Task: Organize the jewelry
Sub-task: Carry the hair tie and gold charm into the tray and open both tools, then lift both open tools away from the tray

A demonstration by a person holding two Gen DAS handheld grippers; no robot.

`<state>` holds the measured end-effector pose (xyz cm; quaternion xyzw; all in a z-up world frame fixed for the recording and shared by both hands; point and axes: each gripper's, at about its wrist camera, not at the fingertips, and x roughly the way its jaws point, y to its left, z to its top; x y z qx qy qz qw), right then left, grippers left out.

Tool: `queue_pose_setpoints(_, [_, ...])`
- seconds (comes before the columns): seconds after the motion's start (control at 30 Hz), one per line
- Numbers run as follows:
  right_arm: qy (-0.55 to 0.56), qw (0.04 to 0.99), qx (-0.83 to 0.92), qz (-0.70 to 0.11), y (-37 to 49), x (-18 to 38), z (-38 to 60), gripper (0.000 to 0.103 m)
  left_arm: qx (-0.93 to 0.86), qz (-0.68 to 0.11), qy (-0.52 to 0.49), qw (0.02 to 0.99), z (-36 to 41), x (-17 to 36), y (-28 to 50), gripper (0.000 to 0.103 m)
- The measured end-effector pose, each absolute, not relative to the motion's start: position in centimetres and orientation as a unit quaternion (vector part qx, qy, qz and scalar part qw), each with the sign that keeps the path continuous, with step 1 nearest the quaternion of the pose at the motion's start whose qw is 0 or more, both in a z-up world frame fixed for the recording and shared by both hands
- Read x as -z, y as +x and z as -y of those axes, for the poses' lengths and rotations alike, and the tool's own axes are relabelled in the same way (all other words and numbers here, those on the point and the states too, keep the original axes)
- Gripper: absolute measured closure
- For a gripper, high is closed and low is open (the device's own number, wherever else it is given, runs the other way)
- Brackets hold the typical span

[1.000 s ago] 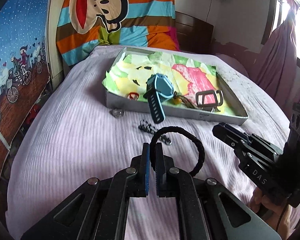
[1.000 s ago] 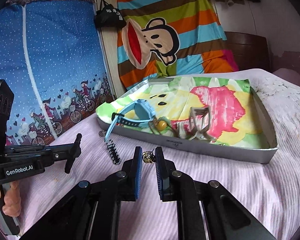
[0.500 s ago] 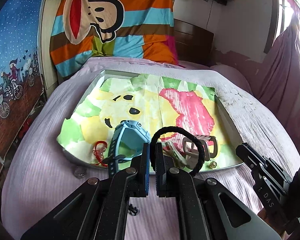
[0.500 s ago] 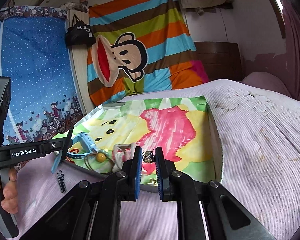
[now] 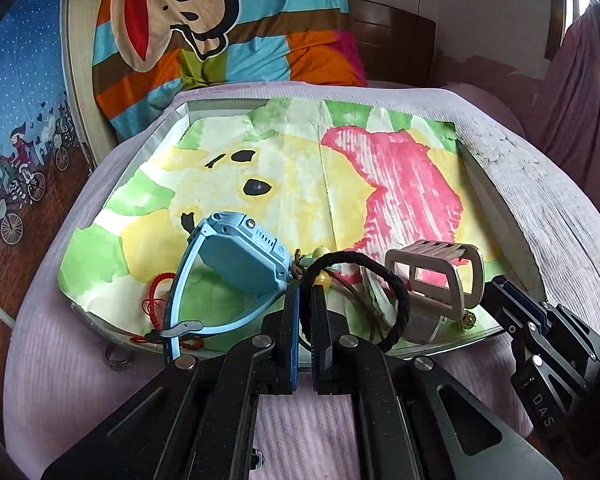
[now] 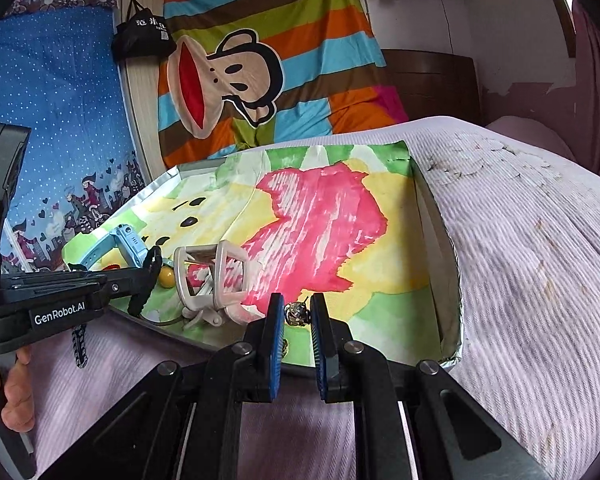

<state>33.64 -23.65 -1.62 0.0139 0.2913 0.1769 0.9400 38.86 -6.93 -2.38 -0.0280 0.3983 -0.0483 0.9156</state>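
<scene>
We see open room across the tray's upper half; the watch and buckle crowd its lower edge.

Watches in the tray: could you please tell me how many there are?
2: the blue watch lies at the tray's near-left, the beige watch at its near-right. Others may be hidden behind the grippers.

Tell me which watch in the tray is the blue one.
The blue watch at the tray's near-left; the beige one sits to its right.
</scene>
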Motion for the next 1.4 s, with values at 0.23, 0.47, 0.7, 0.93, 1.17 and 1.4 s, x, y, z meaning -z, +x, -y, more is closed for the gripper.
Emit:
queue_pose_setpoints(0.23, [0.011, 0.940, -0.176, -0.293, 33.7, 1.8, 23.4, 0.090, 0.057, -0.402, -0.030, 0.913, 7.3, 2.6, 38.8, 0.100])
queue_pose_setpoints(0.47, [0.010, 0.941, -0.175, -0.288, 33.5, 1.7, 23.4, 0.080, 0.067, -0.387, -0.055, 0.918, 6.7, 2.1, 37.7, 0.098])
queue_pose_setpoints(0.7, [0.014, 0.955, -0.173, -0.242, 31.8, 0.1, 24.0, 0.067, 0.098, -0.346, -0.088, 0.929, 6.0, 0.6, 35.1, 0.066])
queue_pose_setpoints(0.93, [0.029, 0.969, -0.167, -0.182, 29.2, -2.4, 24.8, 0.041, 0.091, -0.283, -0.101, 0.949, 3.9, -2.8, 30.4, 0.042])
queue_pose_setpoints(1.17, [0.052, 0.974, -0.168, -0.141, 26.5, -3.7, 24.1, 0.000, 0.054, -0.220, -0.100, 0.969, 0.6, -5.6, 25.3, 0.017])
queue_pose_setpoints(1.4, [0.036, 0.978, -0.182, -0.100, 22.9, -4.9, 21.8, 0.000, 0.003, -0.172, -0.086, 0.981, -1.5, -6.1, 20.1, 0.008])
